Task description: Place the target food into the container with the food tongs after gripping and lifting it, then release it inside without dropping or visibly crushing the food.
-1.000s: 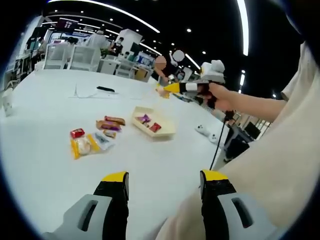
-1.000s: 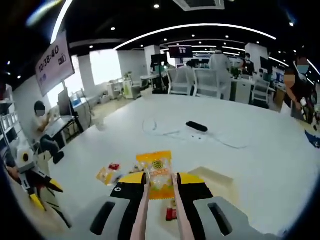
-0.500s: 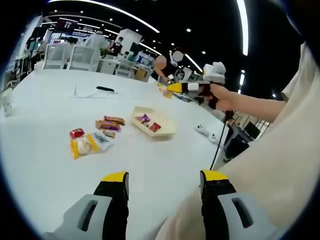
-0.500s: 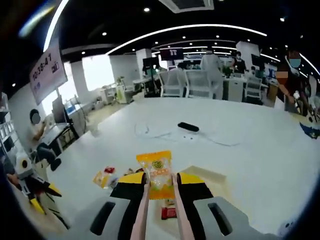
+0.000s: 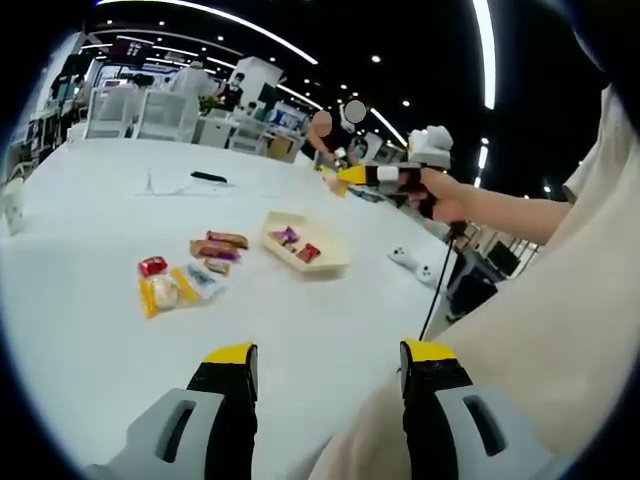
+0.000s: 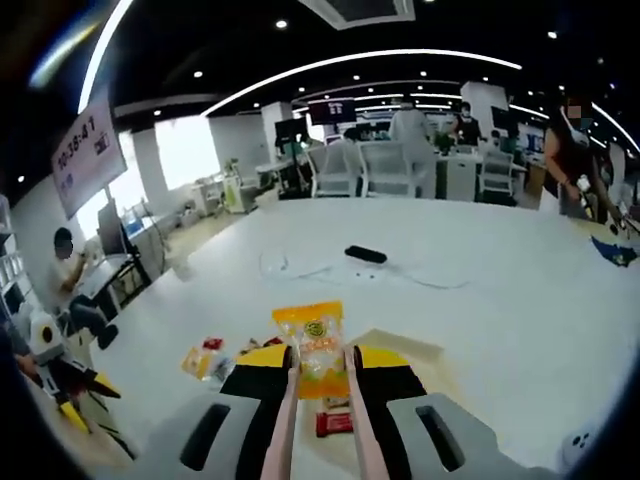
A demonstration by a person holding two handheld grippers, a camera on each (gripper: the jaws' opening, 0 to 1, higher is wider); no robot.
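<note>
Halfway done: my right gripper (image 6: 320,372) squeezes pink tongs (image 6: 283,425) clamping a yellow snack packet (image 6: 312,345), lifted above the table over the tray (image 5: 307,243), release still ahead; my left gripper (image 5: 330,372) hangs open, empty.

My left gripper (image 5: 330,375) has grey bodies with slots, black jaws, yellow tips. My right gripper (image 6: 320,362) matches, carrying pink tongs. I wear a beige short-sleeved shirt (image 5: 560,300).
</note>
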